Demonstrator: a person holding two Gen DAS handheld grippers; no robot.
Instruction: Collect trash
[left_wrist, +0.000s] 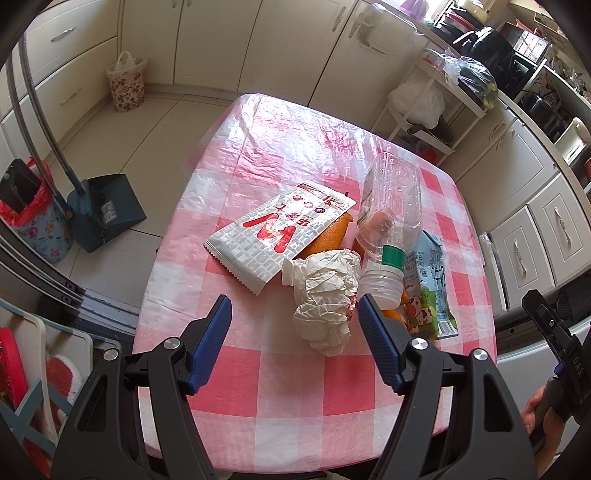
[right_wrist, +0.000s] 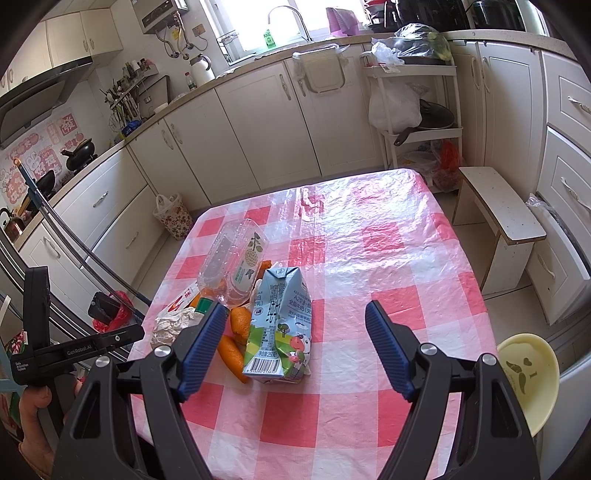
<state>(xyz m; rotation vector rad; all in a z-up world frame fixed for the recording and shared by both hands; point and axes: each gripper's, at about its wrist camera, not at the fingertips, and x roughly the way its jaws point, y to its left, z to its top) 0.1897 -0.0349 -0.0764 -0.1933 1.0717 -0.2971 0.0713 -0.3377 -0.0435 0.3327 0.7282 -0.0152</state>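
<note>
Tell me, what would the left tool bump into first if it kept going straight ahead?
Probably the crumpled white tissue. It lies just ahead of the open left tool, slightly toward its right finger. The capped neck of the empty plastic bottle sits close beside it, so depth makes this a near call.

Trash heap on the bench, near my left side

On the bench (left_wrist: 295, 369) I see the crumpled paper (left_wrist: 325, 302) nearest me, the snack packet (left_wrist: 280, 236) behind it and to its left, lying over orange peel (left_wrist: 327, 236). The bottle (left_wrist: 388, 229) lies to the right of the paper, cap toward me, and the milk carton (right_wrist: 280, 325) lies right of the bottle. Bins stand on the floor left of the bench.
</note>
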